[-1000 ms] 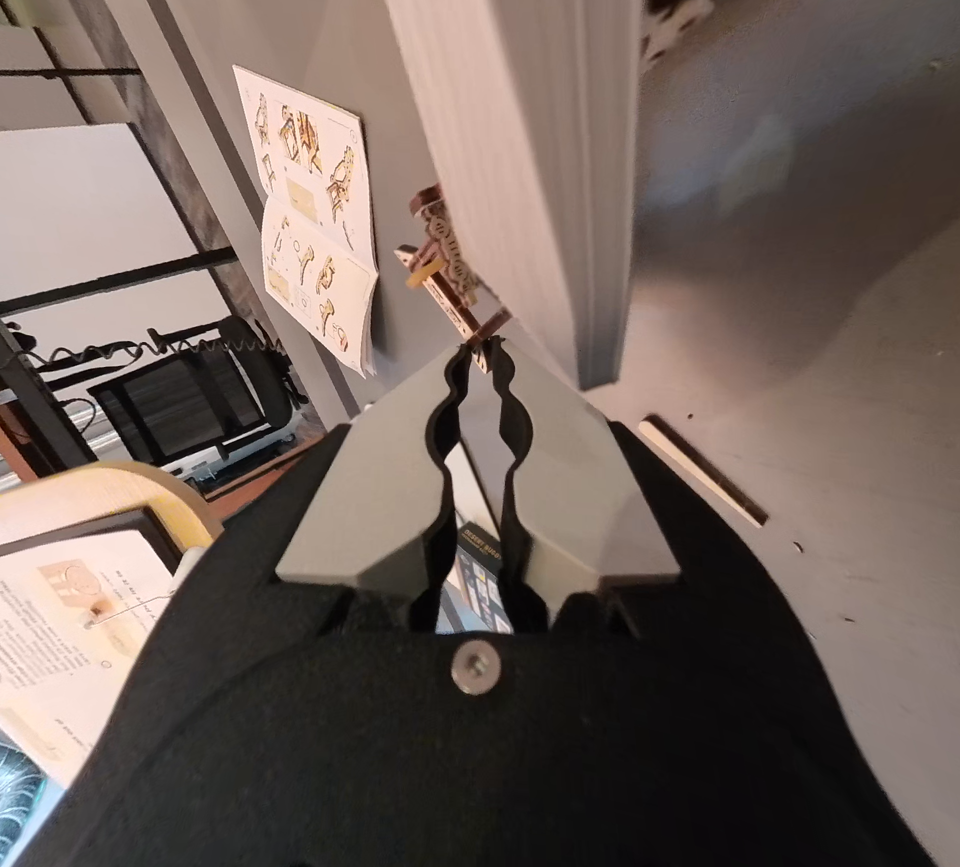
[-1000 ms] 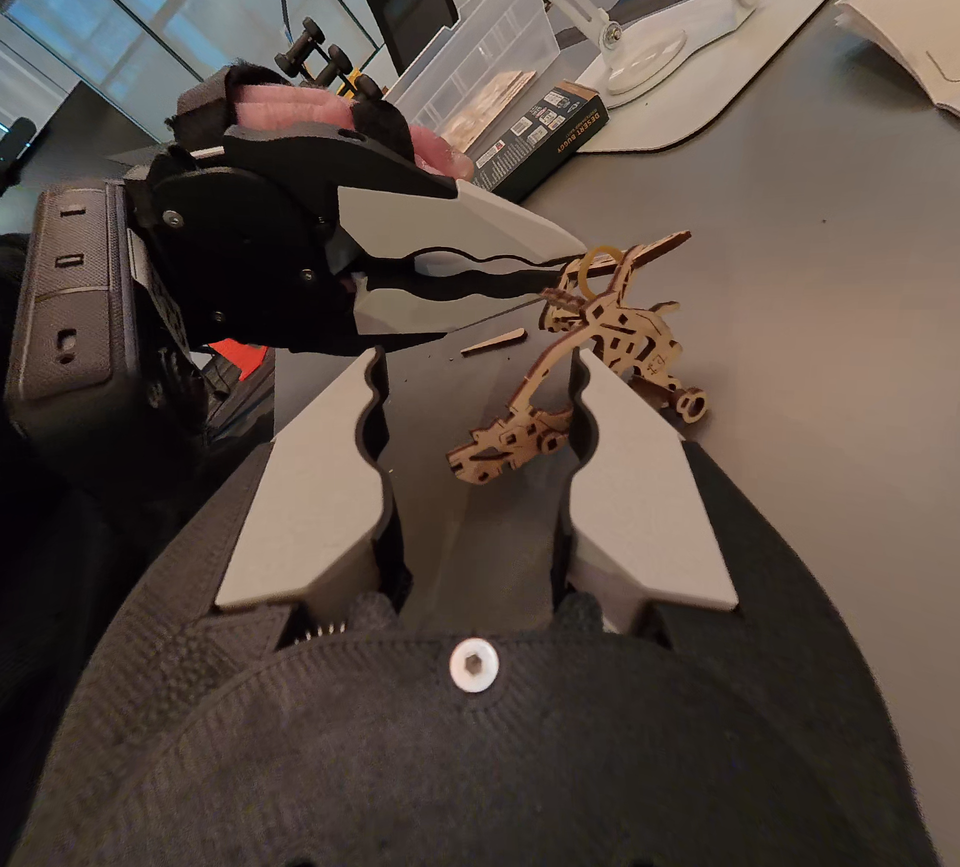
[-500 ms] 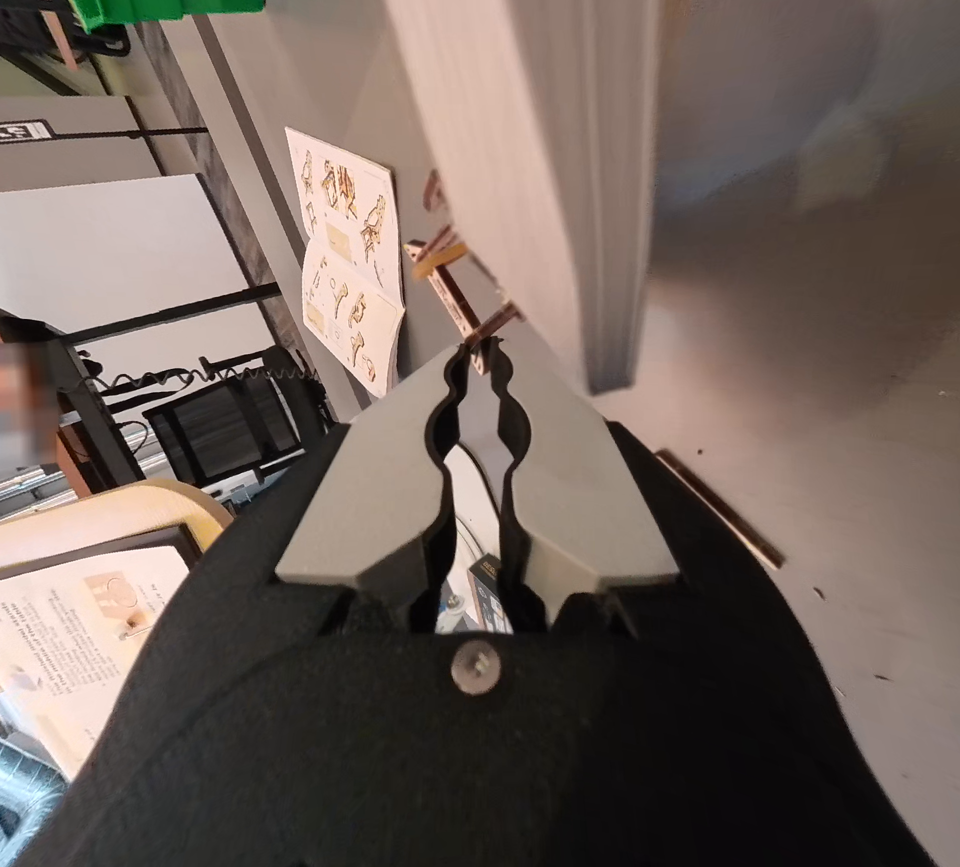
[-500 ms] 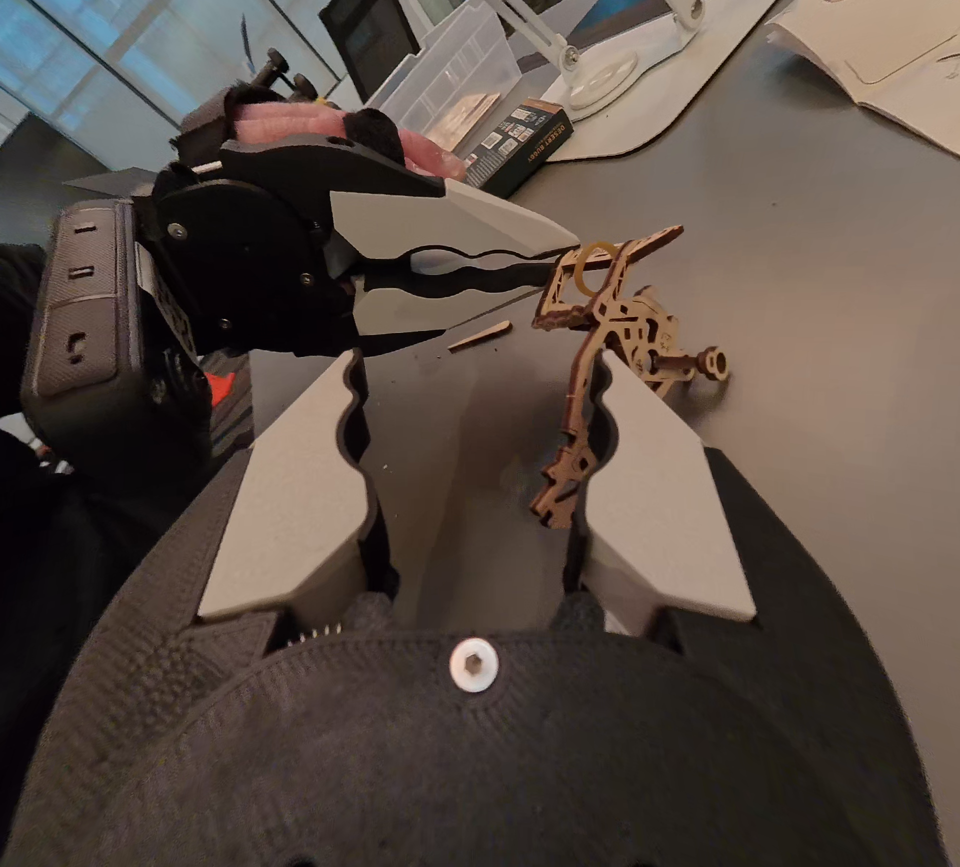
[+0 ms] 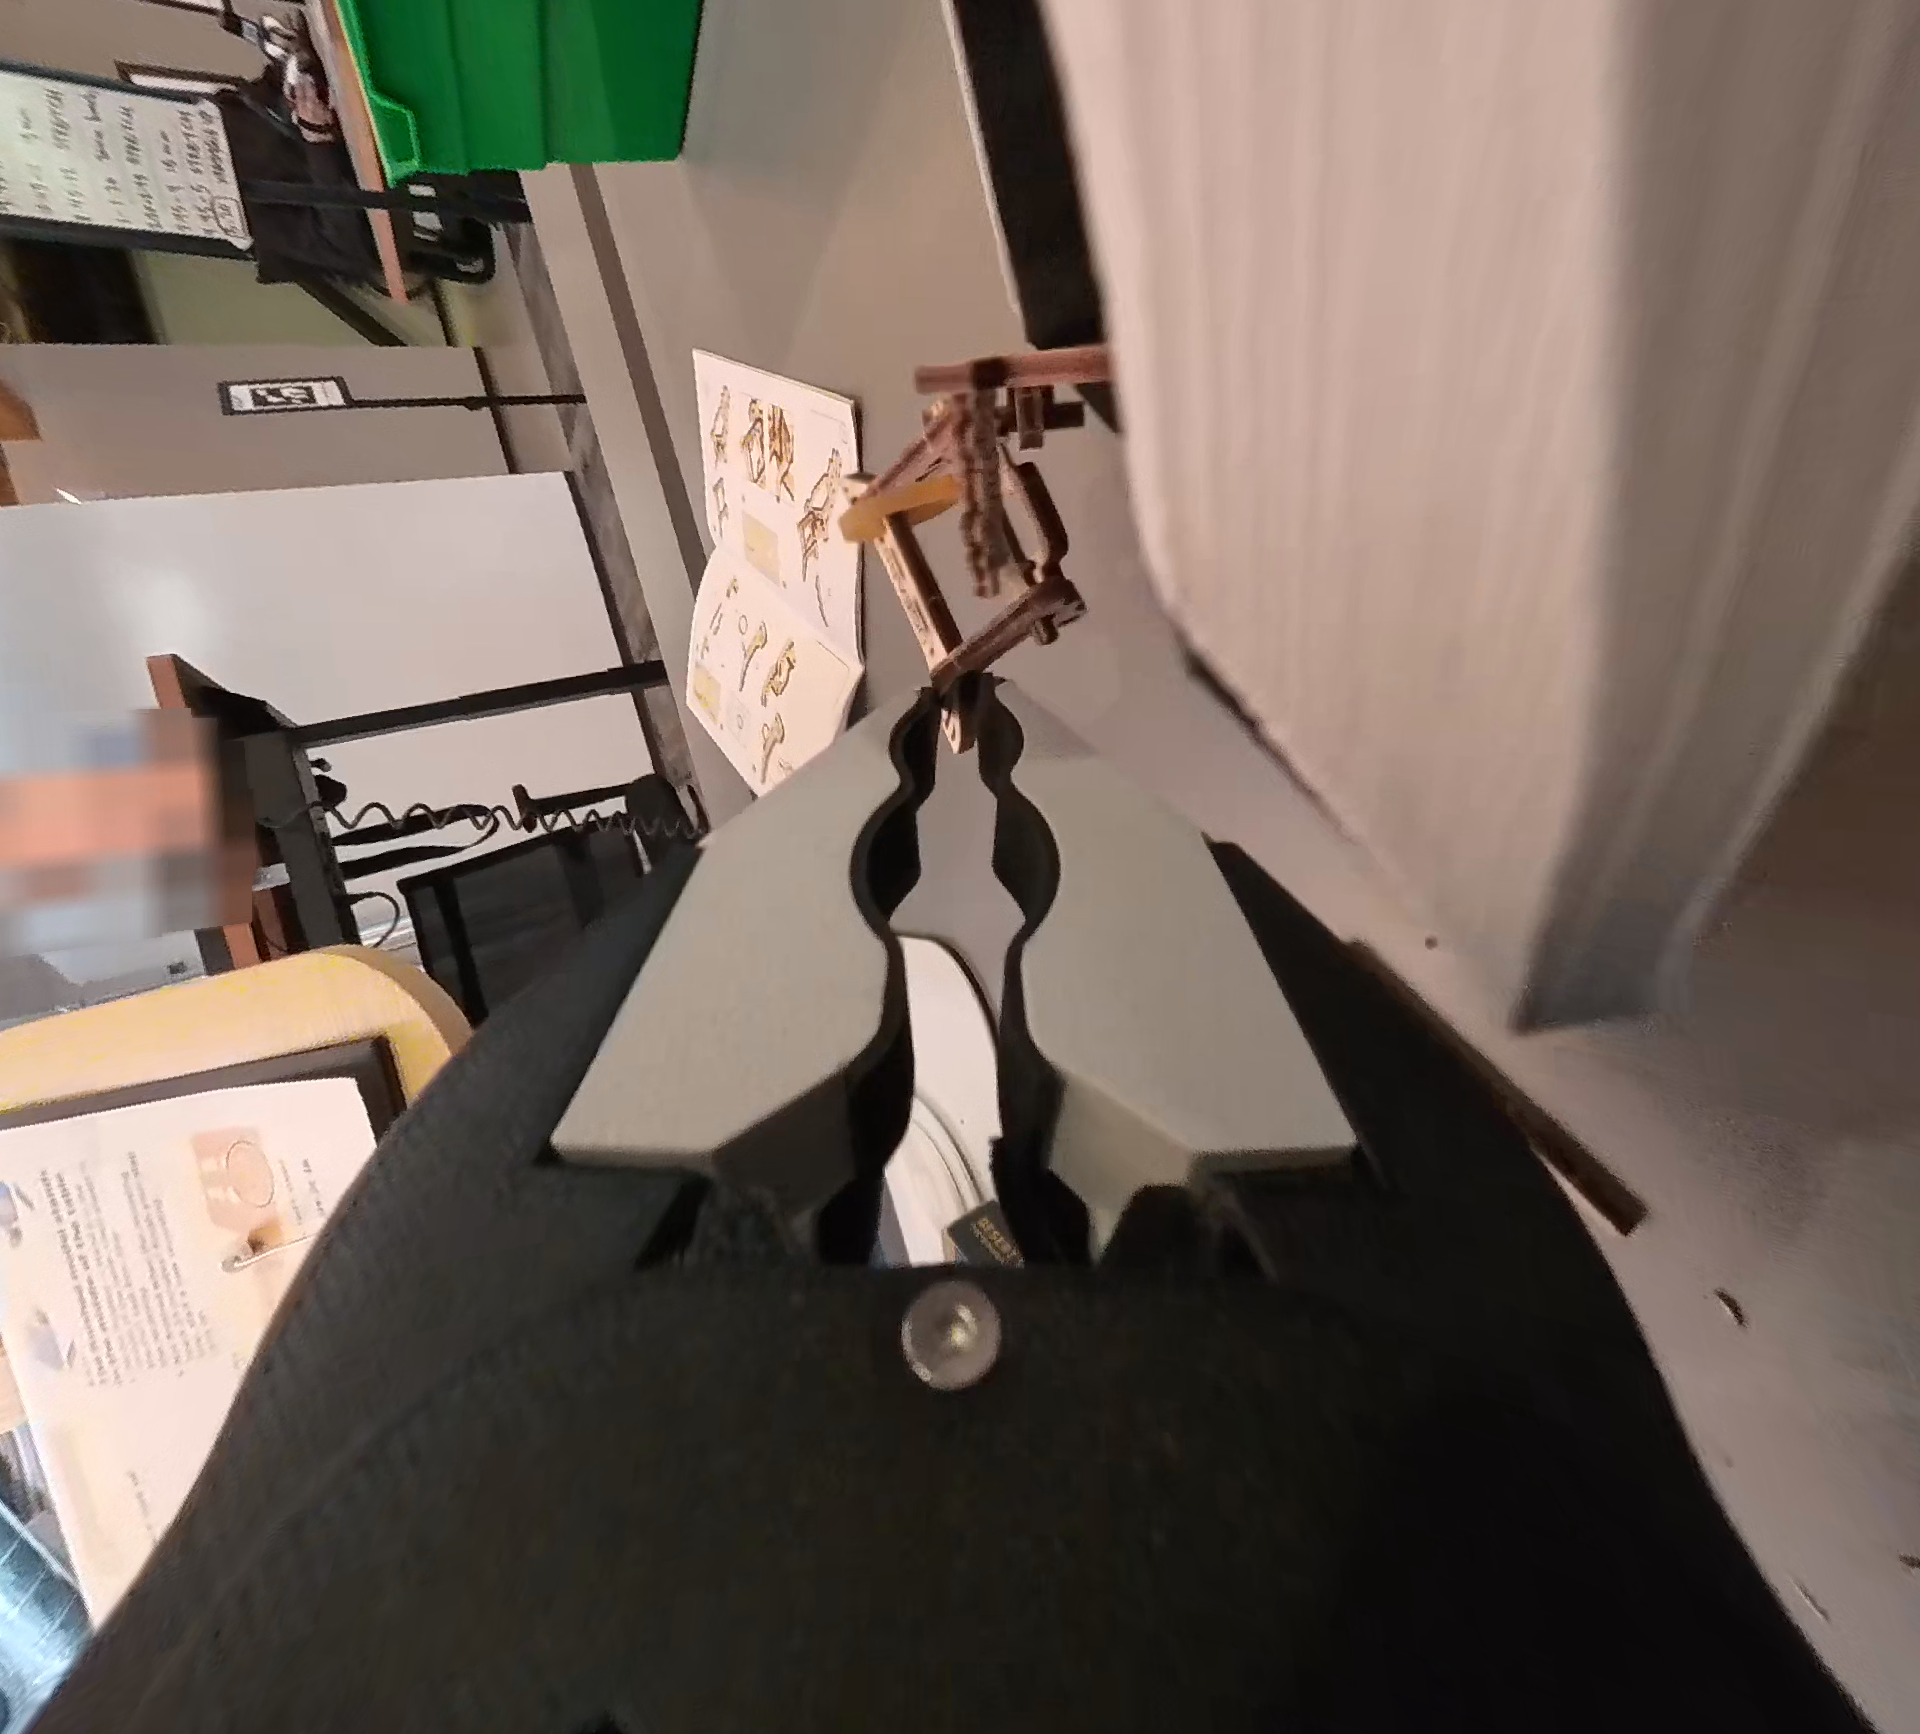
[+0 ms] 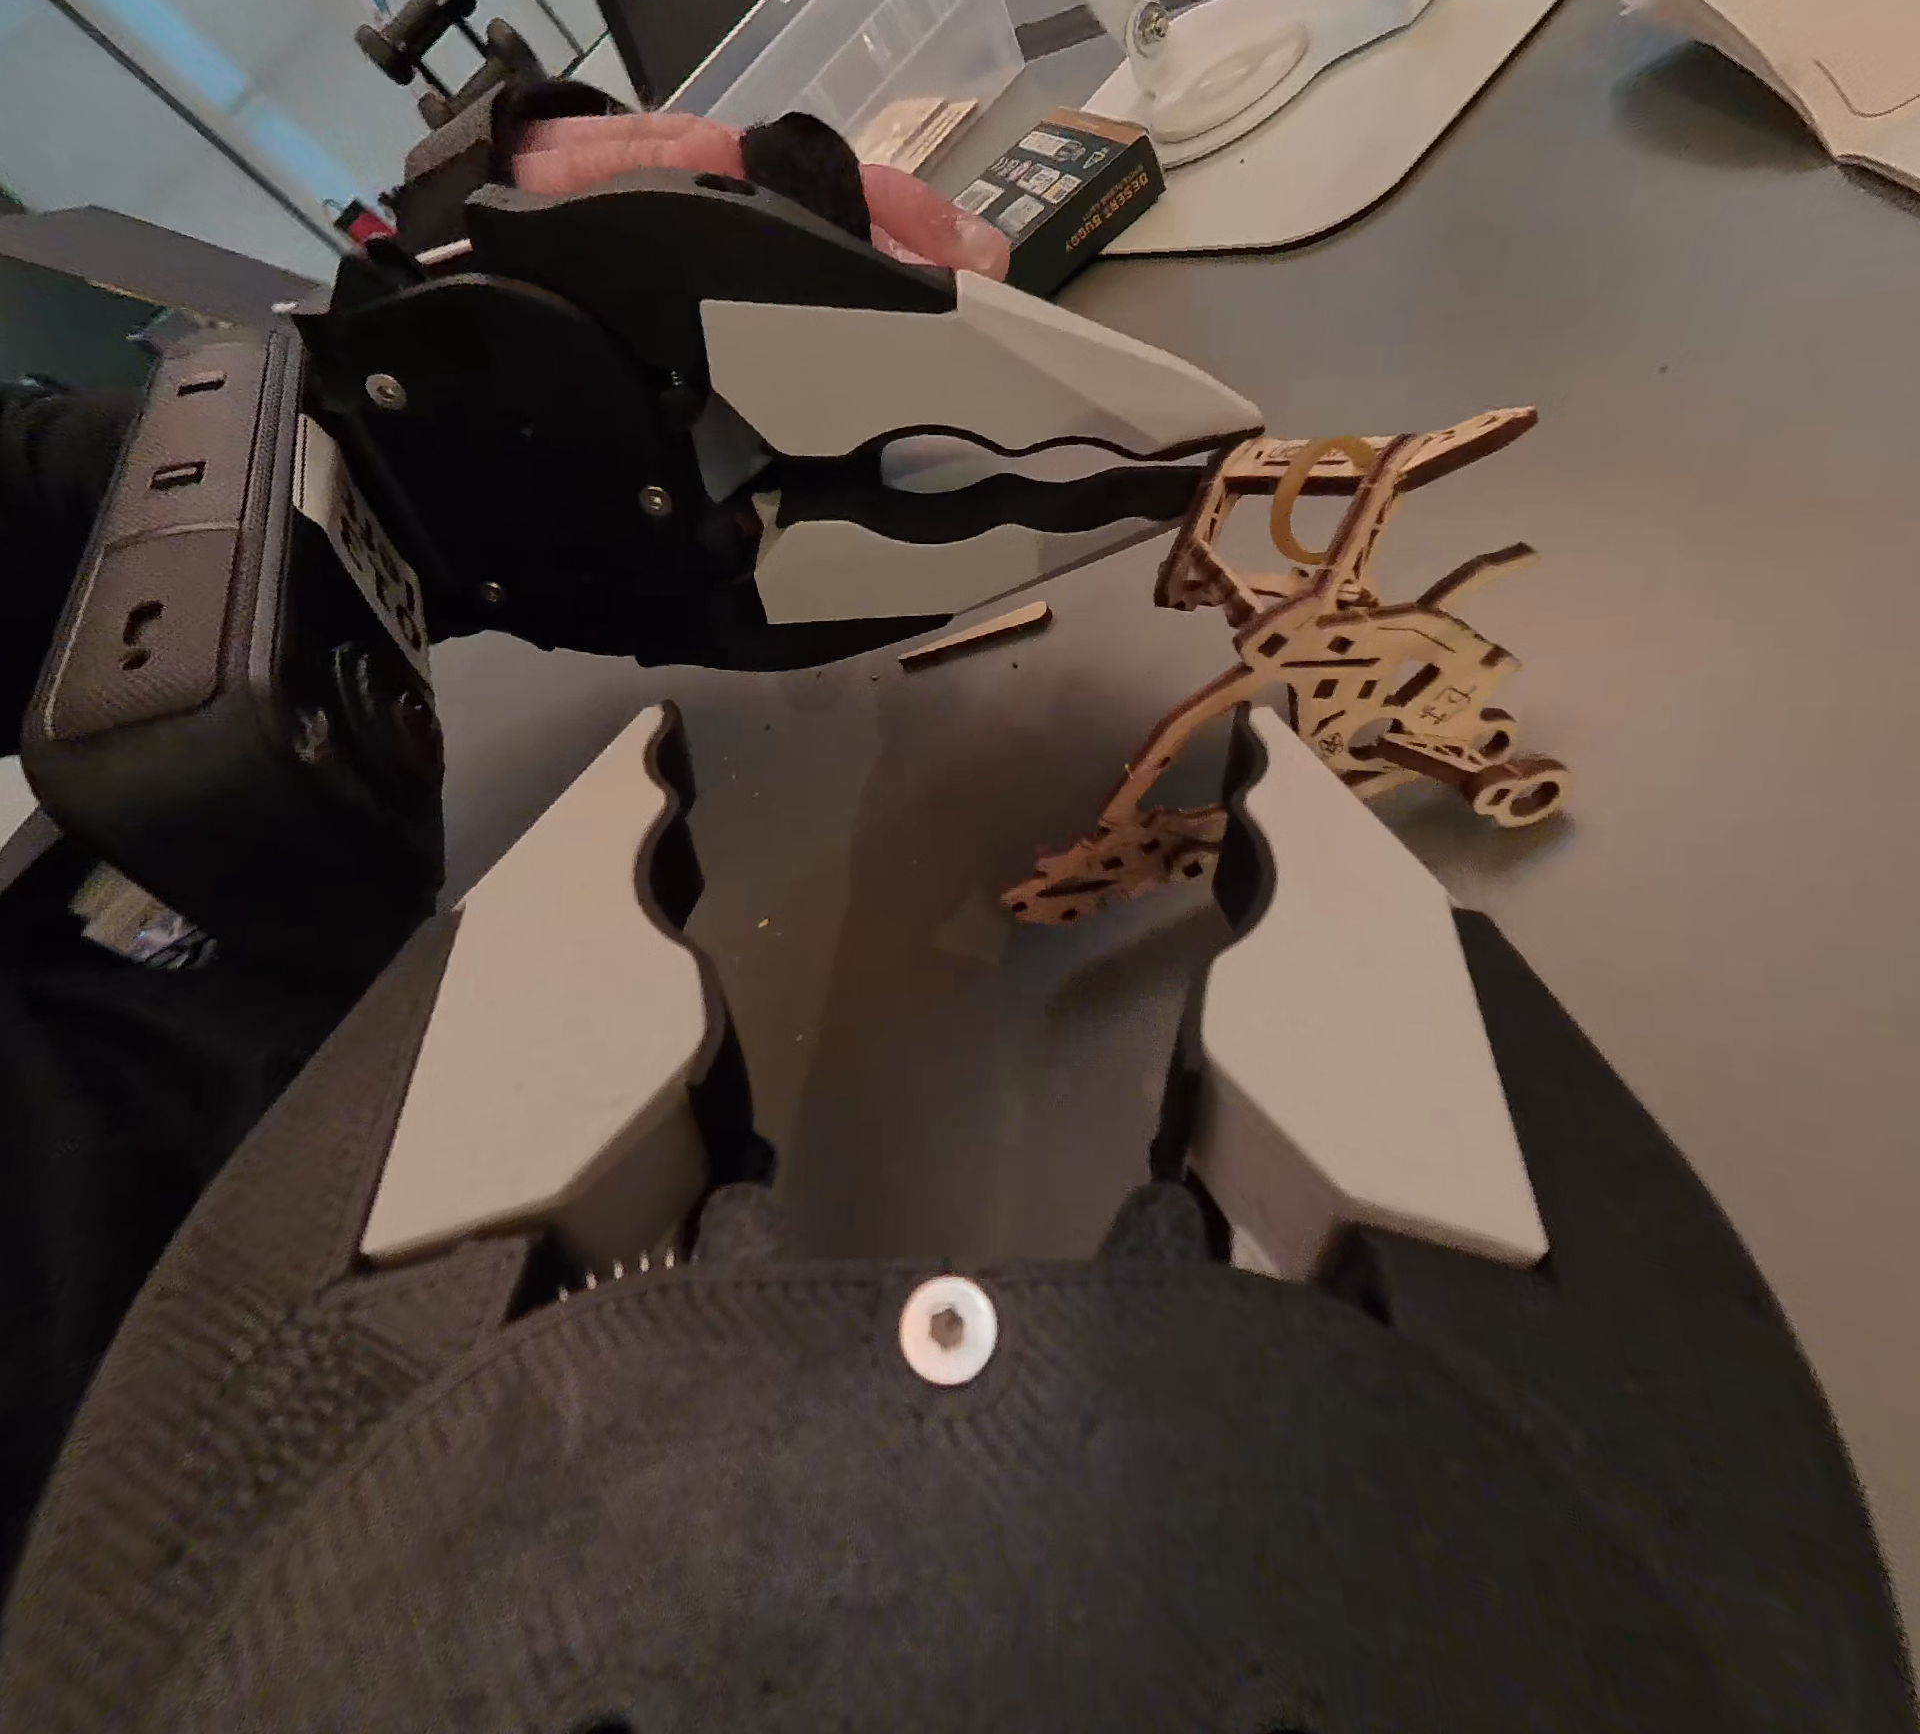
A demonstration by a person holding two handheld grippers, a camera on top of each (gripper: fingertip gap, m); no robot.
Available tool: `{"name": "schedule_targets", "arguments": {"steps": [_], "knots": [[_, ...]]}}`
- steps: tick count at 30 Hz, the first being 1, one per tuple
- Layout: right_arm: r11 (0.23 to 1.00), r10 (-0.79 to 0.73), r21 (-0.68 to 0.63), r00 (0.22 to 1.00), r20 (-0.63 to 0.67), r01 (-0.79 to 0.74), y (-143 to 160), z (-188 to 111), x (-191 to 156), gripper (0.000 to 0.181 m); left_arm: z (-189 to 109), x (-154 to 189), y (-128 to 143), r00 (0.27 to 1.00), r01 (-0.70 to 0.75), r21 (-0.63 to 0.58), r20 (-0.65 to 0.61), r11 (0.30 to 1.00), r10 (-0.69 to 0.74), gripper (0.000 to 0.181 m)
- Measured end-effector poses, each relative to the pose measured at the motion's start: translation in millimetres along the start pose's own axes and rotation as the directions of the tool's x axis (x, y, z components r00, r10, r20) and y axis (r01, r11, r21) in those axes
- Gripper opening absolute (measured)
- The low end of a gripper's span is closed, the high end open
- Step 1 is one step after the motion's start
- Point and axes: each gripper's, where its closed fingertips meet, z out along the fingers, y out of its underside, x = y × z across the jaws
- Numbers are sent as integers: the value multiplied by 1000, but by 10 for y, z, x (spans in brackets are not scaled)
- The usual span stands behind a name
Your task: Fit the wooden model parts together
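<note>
Since 0.5 s ago, wooden model (image 6: pixel 1340 645) has swung back to a slant. Left claw (image 6: pixel 1231 458) pinches its top bar above counter (image 6: pixel 1714 437); right claw (image 6: pixel 956 811) gapes wide, empty. Left wrist view only: instruction sheet (image 5: pixel 774 562).

Laser-cut plywood model (image 6: pixel 1340 645) (dark scorched edges); matt grey tabletop (image 6: pixel 1662 458); textured black gripper housing (image 6: pixel 935 1528).
</note>
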Motion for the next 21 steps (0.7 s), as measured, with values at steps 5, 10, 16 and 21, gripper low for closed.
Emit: {"name": "schedule_targets", "arguments": {"steps": [5,10,16,21], "knots": [[998,35,53,999,-25,-34,-36,-61,20,102,25,-7,-45,1000,-21,26,22,999,20,5],[995,61,73,998,-10,-60,-45,-108,7,103,28,11,-81,998,-48,43,32,998,46,4],[987,124,99,991,43,-127,-68,-139,-13,104,-3,10,-112,997,-60,70,59,996,56,4],[975,173,124,979,104,-185,-114,-204,-12,102,-13,-23,-136,996,-51,98,78,994,44,4]]}}
